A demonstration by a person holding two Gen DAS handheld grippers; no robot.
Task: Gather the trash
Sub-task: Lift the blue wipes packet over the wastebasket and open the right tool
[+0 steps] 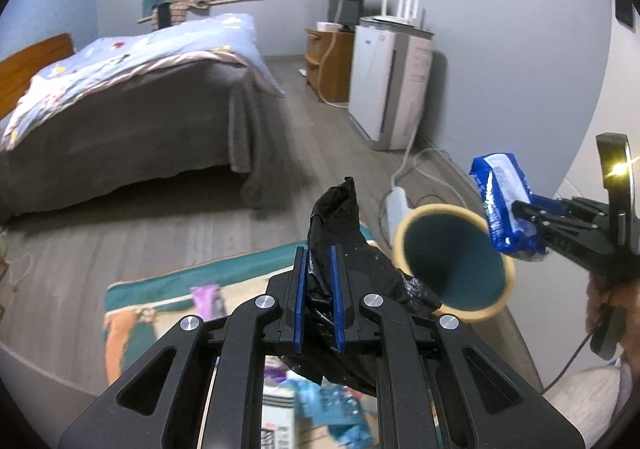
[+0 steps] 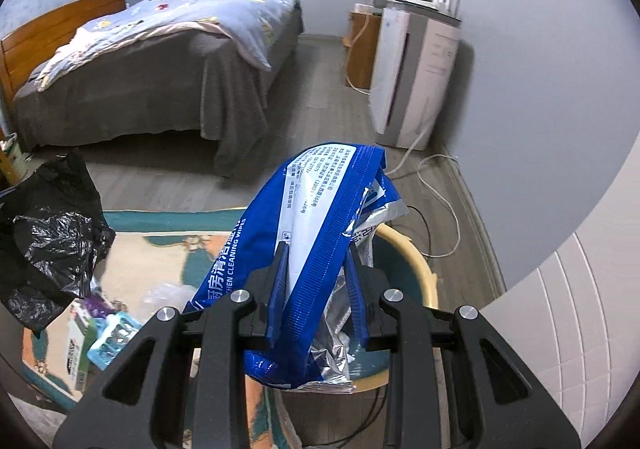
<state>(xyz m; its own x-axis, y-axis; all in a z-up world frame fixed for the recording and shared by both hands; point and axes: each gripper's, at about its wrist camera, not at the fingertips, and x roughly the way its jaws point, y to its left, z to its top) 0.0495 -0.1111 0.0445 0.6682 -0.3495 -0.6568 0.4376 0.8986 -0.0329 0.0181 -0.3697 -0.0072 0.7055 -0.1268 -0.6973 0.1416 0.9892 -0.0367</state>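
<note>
My left gripper (image 1: pixel 319 273) is shut on a crumpled black plastic bag (image 1: pixel 340 221), which sticks up between the blue pads and hangs below them. The same black plastic bag (image 2: pixel 52 233) shows at the left edge of the right wrist view. My right gripper (image 2: pixel 316 281) is shut on a blue and white cleaning-wipes wrapper (image 2: pixel 316 209) with silver foil inside. From the left wrist view, that wrapper (image 1: pixel 502 201) hangs in the right gripper (image 1: pixel 520 221), just right of the round bin (image 1: pixel 454 261) with a cream rim and dark teal inside. Below the wrapper lies the bin's rim (image 2: pixel 416 261).
Loose trash (image 2: pixel 108 333), packets and a box, lies on the teal and orange rug (image 2: pixel 160 249). A bed (image 1: pixel 132 89) fills the left, a white appliance (image 1: pixel 392 89) and wooden cabinet (image 1: pixel 328 61) stand along the right wall. A white power strip (image 1: pixel 394 205) and cables lie near the bin.
</note>
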